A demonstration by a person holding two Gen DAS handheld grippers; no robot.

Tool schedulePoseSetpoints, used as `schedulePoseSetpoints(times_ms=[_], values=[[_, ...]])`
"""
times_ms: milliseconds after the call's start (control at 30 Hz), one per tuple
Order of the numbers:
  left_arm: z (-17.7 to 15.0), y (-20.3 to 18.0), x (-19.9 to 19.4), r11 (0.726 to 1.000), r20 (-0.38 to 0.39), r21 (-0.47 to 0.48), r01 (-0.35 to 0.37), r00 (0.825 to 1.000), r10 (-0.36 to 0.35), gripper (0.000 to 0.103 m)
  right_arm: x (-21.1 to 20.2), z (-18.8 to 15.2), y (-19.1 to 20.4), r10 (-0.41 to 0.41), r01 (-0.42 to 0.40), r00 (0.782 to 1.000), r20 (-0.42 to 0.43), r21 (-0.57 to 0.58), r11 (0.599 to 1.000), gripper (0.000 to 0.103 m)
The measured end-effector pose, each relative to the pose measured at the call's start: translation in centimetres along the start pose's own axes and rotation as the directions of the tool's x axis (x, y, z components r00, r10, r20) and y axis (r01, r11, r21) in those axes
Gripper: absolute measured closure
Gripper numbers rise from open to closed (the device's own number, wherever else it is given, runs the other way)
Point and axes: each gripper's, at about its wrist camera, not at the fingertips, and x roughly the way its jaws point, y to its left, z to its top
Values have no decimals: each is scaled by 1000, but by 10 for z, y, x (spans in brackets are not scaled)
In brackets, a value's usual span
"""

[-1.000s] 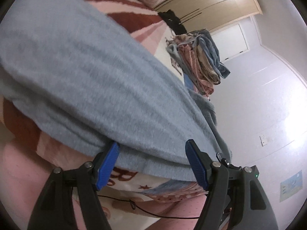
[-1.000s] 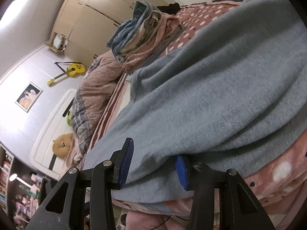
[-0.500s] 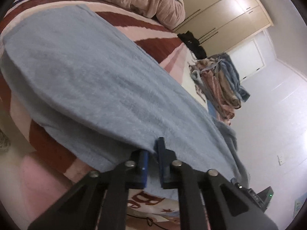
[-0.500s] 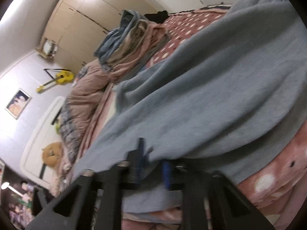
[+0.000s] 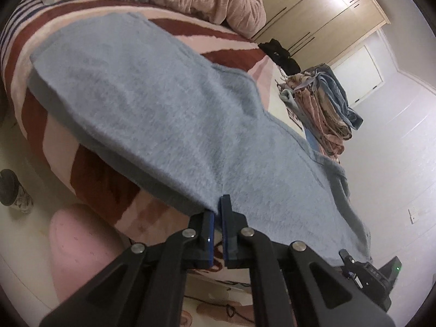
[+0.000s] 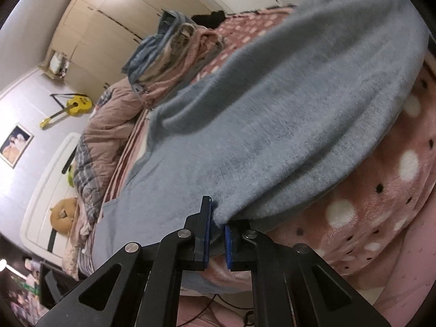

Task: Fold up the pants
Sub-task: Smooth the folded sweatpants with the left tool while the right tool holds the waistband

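Grey fleece pants (image 5: 169, 114) lie spread across the bed (image 5: 90, 169), near edge hanging at its side. Left gripper (image 5: 218, 218) reaches up from below the bed edge, fingers (image 5: 209, 229) pinched on the hem. Right gripper (image 6: 216, 224) does likewise, its fingers (image 6: 205, 226) clamped on a fold of the pants (image 6: 286, 114).

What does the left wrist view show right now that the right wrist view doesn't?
Only the left wrist view shows the striped blanket under the pants, the white door and the left gripper shut on the near edge. Only the right wrist view shows the yellow guitar, the framed picture, the polka-dot blanket and the right gripper shut on the fabric. Both share the blue-grey pants, the clothes pile and the wardrobe.
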Motion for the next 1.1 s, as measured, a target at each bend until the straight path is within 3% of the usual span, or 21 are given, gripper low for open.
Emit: schedulePoseSetpoints(times_ms=[33, 100, 133, 167, 300, 400, 500, 700, 1000, 1100], values=[[2, 3, -1, 1000, -1, -3, -1, 1000, 1, 96, 2, 1, -2, 4, -4, 1000, -10, 0, 1000, 100], [8, 14, -8, 998, 32, -23, -52, 998, 53, 62, 0, 3, -2, 15, -15, 1000, -17, -9, 1000, 97], [10, 21, -13, 997, 55, -34, -69, 996, 71, 38, -1, 5, -2, 21, -21, 1000, -23, -18, 1000, 96], [16, 33, -22, 996, 93, -56, -71, 993, 76, 35, -1, 6, -2, 22, -23, 999, -25, -23, 999, 94], [40, 82, -33, 983, 156, -186, 5, 987, 24, 34, -6, 12, -5, 32, -33, 999, -27, -34, 999, 88], [53, 113, -31, 964, 188, -265, 2, 981, 50, 34, -7, 13, -5, 36, -38, 999, -34, -47, 998, 88], [61, 140, -22, 922, 225, -364, 130, 973, -49, 34, -7, 12, -4, 39, -41, 999, -35, -47, 998, 87], [75, 149, -19, 902, 248, -404, 155, 967, -55, 34, -9, 12, -4, 46, -47, 998, -37, -35, 998, 84], [68, 154, -40, 886, 323, -391, 249, 938, -121, 39, -12, 11, -3, 44, -46, 998, -40, -41, 998, 84], [64, 156, -39, 895, 279, -405, 188, 957, -74, 39, -12, 11, -3, 44, -46, 998, -41, -38, 998, 84]])
